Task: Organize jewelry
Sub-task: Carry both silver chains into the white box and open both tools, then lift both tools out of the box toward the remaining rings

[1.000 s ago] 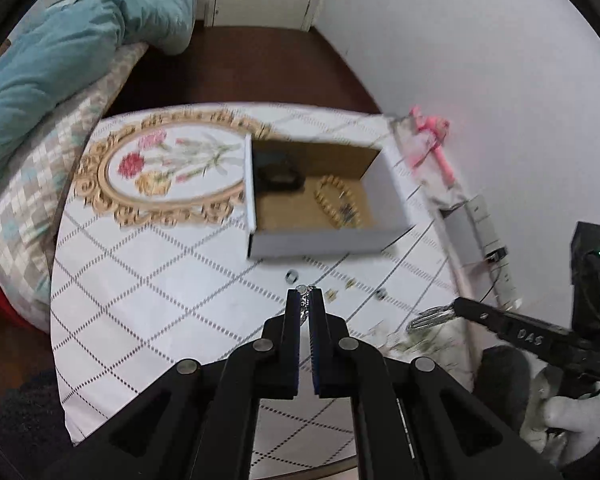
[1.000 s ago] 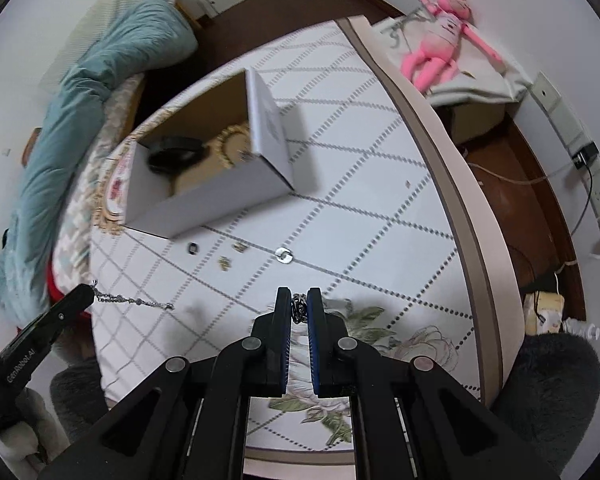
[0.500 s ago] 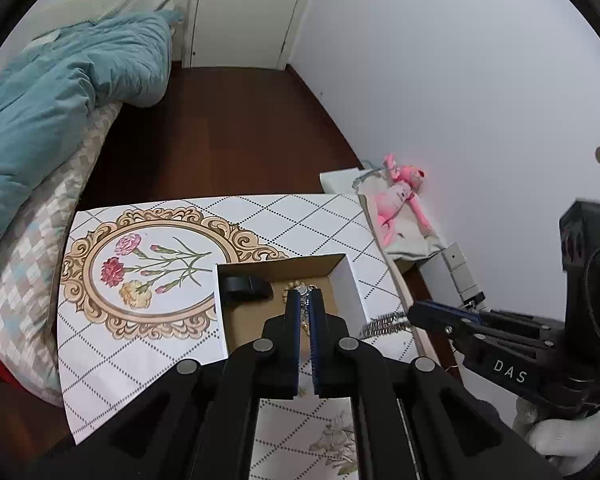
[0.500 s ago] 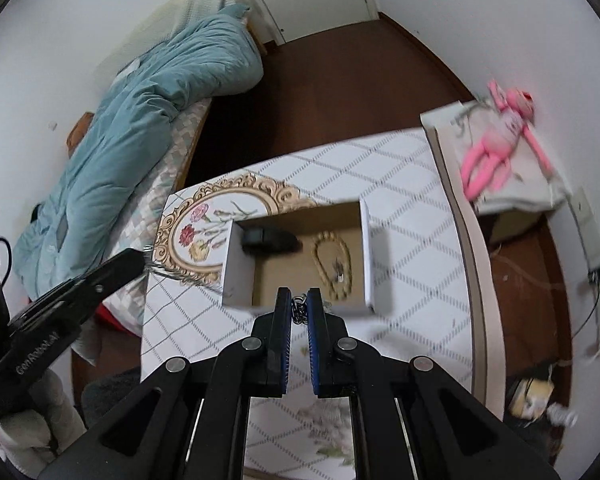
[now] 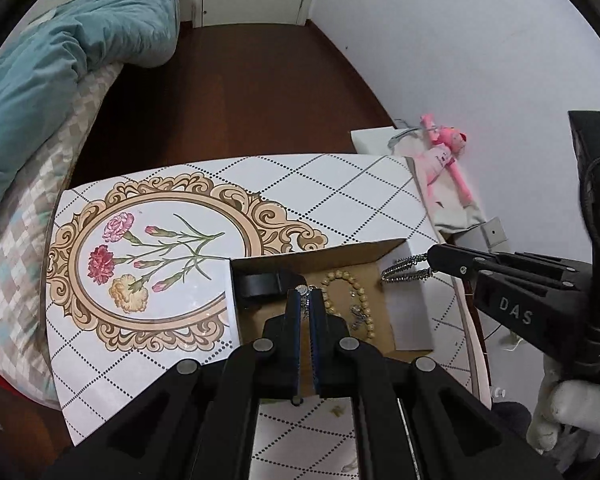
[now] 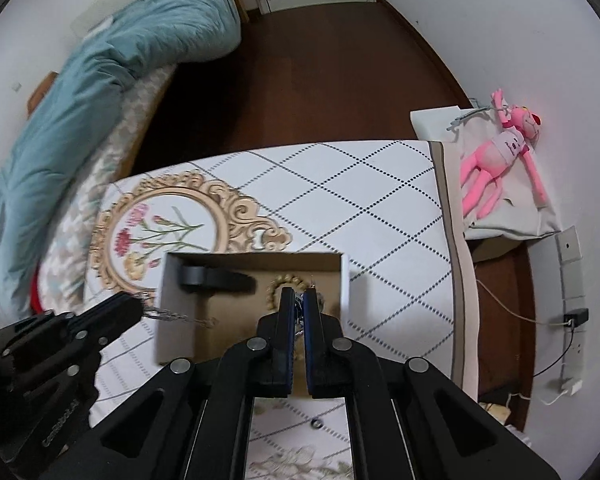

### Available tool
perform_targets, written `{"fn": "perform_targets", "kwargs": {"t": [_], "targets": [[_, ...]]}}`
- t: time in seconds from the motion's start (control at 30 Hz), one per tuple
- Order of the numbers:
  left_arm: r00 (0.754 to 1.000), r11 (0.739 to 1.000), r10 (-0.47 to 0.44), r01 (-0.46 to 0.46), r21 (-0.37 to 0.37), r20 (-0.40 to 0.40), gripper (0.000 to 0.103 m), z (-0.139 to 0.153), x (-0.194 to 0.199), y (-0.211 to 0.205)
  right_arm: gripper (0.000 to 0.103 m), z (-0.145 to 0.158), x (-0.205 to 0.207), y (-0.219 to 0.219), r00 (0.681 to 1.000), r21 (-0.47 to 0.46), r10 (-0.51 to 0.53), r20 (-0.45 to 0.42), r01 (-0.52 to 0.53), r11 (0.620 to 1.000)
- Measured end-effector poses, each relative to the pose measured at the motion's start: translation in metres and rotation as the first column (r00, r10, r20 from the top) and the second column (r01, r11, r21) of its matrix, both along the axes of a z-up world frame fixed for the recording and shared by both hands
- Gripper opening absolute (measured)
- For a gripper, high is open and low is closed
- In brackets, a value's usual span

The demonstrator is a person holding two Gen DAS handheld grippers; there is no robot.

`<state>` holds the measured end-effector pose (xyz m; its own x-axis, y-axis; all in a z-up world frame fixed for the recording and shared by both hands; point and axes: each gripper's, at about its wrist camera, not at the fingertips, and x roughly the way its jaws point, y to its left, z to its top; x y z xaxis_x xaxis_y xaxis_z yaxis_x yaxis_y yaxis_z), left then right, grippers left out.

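Observation:
An open cardboard box [image 5: 410, 312] [image 6: 162, 300] stands on the patterned table and holds a beaded bracelet [image 5: 340, 280] [image 6: 286, 280] and a black band [image 5: 260, 284] [image 6: 216, 278]. My left gripper [image 5: 308, 294] is shut on one end of a silver chain [image 5: 406, 270], above the box. My right gripper [image 6: 299, 300] is shut on the chain's other end. In the right wrist view the chain [image 6: 176, 316] hangs from the left gripper over the box's left wall.
The table [image 5: 340, 196] has a floral medallion at left. Small rings and earrings lie in front of the box [image 6: 316, 424]. A bed with a teal quilt [image 5: 60, 64] is at left. A pink plush toy [image 6: 496, 160] lies at right by the wall.
Both grippers have lifted with the chain from the table's front and come over the box. The box now lies right below the fingertips.

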<state>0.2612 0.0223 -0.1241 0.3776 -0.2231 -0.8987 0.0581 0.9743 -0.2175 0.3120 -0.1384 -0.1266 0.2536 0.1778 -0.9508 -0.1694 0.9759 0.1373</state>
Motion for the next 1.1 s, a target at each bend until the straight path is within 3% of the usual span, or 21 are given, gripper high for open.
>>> {"fn": "perform_targets", "kwargs": {"t": [0.13, 0.3, 0.33, 0.4, 0.43, 0.47, 0.53, 0.63, 0.7, 0.77, 1.1], "targets": [[0.999, 0.995, 0.035, -0.033, 0.098, -0.016, 0.007, -0.009, 0.005, -0.001, 0.004, -0.021, 0.006, 0.001, 1.0, -0.055, 0.013, -0.021, -0.014, 0.998], [0.998, 0.986, 0.064, -0.059, 0.154, -0.027, 0.01, -0.019, 0.0, -0.001, 0.008, -0.041, -0.001, -0.005, 0.995, -0.077, 0.018, -0.093, -0.025, 0.997], [0.997, 0.985, 0.066, -0.061, 0.159, -0.026, 0.018, -0.02, -0.001, -0.001, 0.011, -0.041, -0.004, -0.007, 0.995, -0.076, 0.01, -0.095, -0.017, 0.997], [0.996, 0.981, 0.084, -0.079, 0.178, -0.02, 0.045, -0.023, -0.006, -0.001, 0.031, -0.039, -0.009, -0.012, 0.996, -0.062, 0.0, -0.091, -0.006, 0.998], [0.996, 0.98, 0.09, -0.087, 0.181, -0.012, 0.064, -0.023, -0.008, 0.0, 0.036, -0.037, -0.012, -0.014, 0.997, -0.063, -0.005, -0.083, 0.0, 0.998], [0.995, 0.978, 0.097, -0.096, 0.185, 0.003, 0.071, -0.023, -0.012, 0.0, 0.041, -0.035, -0.017, -0.017, 0.998, -0.073, -0.009, -0.07, 0.004, 0.997], [0.994, 0.974, 0.106, -0.108, 0.201, 0.025, 0.072, -0.024, -0.019, 0.001, 0.042, -0.031, -0.024, -0.02, 0.999, -0.088, -0.011, -0.047, 0.007, 0.996], [0.992, 0.97, 0.12, -0.124, 0.21, 0.029, 0.098, -0.028, -0.026, 0.002, 0.059, -0.029, -0.039, -0.024, 1.0, -0.134, -0.02, -0.004, 0.019, 0.991], [0.991, 0.968, 0.128, -0.133, 0.214, 0.035, 0.1, -0.031, -0.032, 0.002, 0.087, -0.03, -0.046, -0.024, 1.0, -0.167, -0.022, 0.02, 0.025, 0.986], [0.99, 0.963, 0.134, -0.139, 0.231, 0.039, 0.101, -0.034, -0.036, 0.002, 0.098, -0.033, -0.053, -0.024, 0.999, -0.183, -0.027, 0.026, 0.032, 0.983], [0.984, 0.954, 0.162, -0.176, 0.243, 0.077, 0.101, -0.028, -0.051, 0.006, 0.103, -0.035, -0.07, -0.025, 0.994, -0.232, -0.053, 0.092, 0.073, 0.97]]}}
